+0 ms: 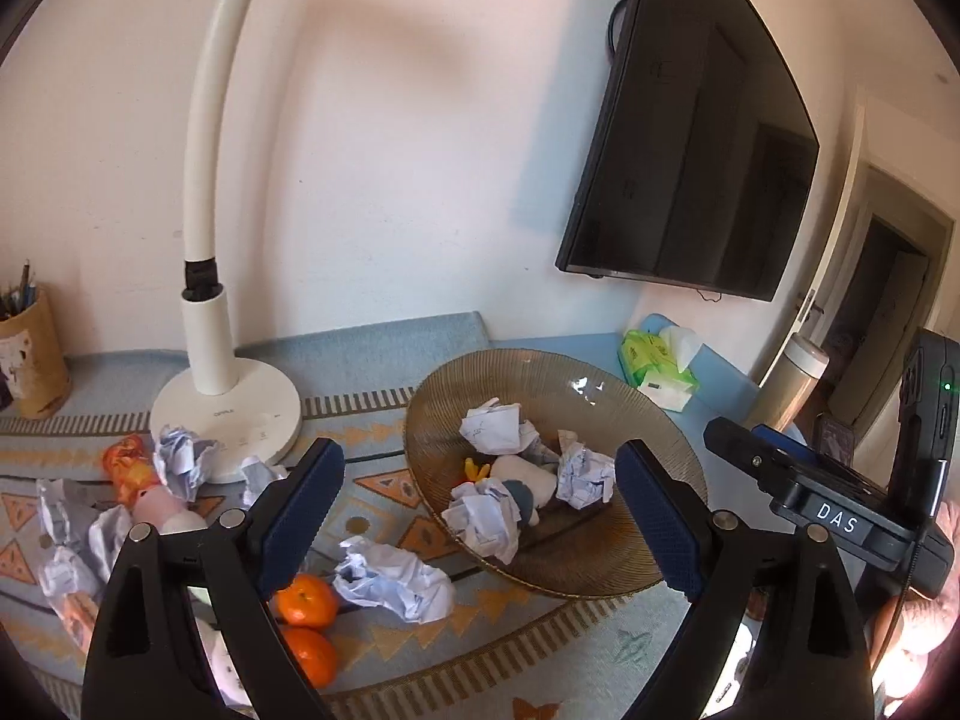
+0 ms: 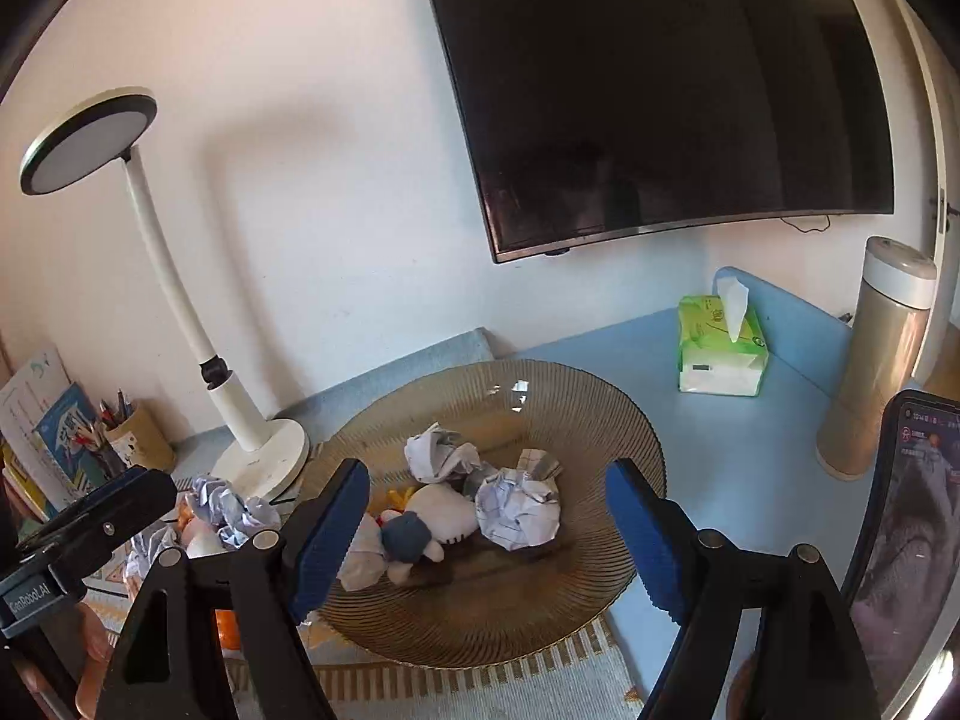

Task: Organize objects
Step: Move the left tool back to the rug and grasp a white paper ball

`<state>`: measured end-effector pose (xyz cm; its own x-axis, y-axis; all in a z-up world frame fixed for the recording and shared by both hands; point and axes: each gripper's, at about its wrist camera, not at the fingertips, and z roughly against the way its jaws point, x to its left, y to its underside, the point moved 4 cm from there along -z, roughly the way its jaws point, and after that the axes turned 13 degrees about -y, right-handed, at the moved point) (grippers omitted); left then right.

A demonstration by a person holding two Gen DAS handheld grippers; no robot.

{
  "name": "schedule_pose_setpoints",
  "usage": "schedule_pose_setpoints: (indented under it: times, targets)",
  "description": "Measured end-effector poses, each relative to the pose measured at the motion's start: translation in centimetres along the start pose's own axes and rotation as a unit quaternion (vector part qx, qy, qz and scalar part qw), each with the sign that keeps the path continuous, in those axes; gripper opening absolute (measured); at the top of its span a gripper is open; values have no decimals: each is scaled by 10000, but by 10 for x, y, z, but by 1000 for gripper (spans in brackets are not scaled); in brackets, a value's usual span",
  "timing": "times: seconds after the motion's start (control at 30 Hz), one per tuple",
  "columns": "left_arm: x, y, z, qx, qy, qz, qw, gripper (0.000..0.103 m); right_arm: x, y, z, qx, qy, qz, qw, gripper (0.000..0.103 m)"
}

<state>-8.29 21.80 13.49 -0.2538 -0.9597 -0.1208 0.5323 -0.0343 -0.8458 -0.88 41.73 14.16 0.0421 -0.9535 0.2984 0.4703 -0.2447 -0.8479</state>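
1. Black and widest of all, the wall-mounted television [image 2: 654, 90] hangs above the blue desk [image 2: 750, 420].
2. Next comes the white lamp [image 1: 225, 414], its round base standing on the patterned mat [image 1: 384, 486], just left of the bowl.
3. Smoky ribbed glass forms the wide bowl [image 2: 564, 408], lying partly on the mat and partly on the bare desk.
4. My left claw [image 1: 480, 516] hangs above the bowl's near left side, spread wide with nothing between its blue pads.
5. My right claw [image 2: 486, 534] hovers over the bowl too, likewise gaping and empty-handed.
6. A tall beige flask [image 2: 876, 360] stands at the desk's right edge; a green tissue pack [image 2: 723, 348] sits near it.
7. Inside the bowl lie crumpled paper balls [image 2: 519, 510] and a small white plush toy [image 2: 438, 507], touching one another.
8. More paper wads [image 1: 393, 585] litter the mat left of the bowl.
9. Two tangerines [image 1: 306, 600] rest beside one wad, near my left claw's finger.
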Motion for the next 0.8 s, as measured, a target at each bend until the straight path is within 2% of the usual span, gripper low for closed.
schedule_pose_setpoints:
  times: [0.17, 0.27, 0.3, 0.43, 0.53, 0.57, 0.63, 0.8]
  targets:
    - [53, 3, 76, -492, -348, 153, 9981, 92, 70, 5, 19, -110, -865, 455, 9951, 80]
    - [87, 23, 108, -624, -783, 325, 9944, 102, 103, 31, 9, 72, -1321, 557, 9896, 84]
    - [99, 34, 114, -619, -914, 393, 9931, 102, 111, 45, 1, 195, -1388, 584, 9884, 86]
    - [140, 89, 101, -151, -1400, 487, 9888, 102, 121, 104, -51, 812, -1313, 540, 9865, 86]
    - [156, 126, 75, 269, -1384, 441, 9890, 102, 111, 132, -81, 1112, -961, 526, 9877, 86]
    - [158, 133, 68, 367, -1342, 413, 9894, 102, 108, 134, -87, 1256, -886, 466, 9870, 86]
    - [157, 146, 57, 487, -1343, 354, 9891, 102, 100, 132, -90, 1267, -866, 309, 9877, 87]
    - [146, 150, 52, 655, -1221, 95, 9903, 102, 79, 134, -104, 1546, -806, -208, 9845, 87]
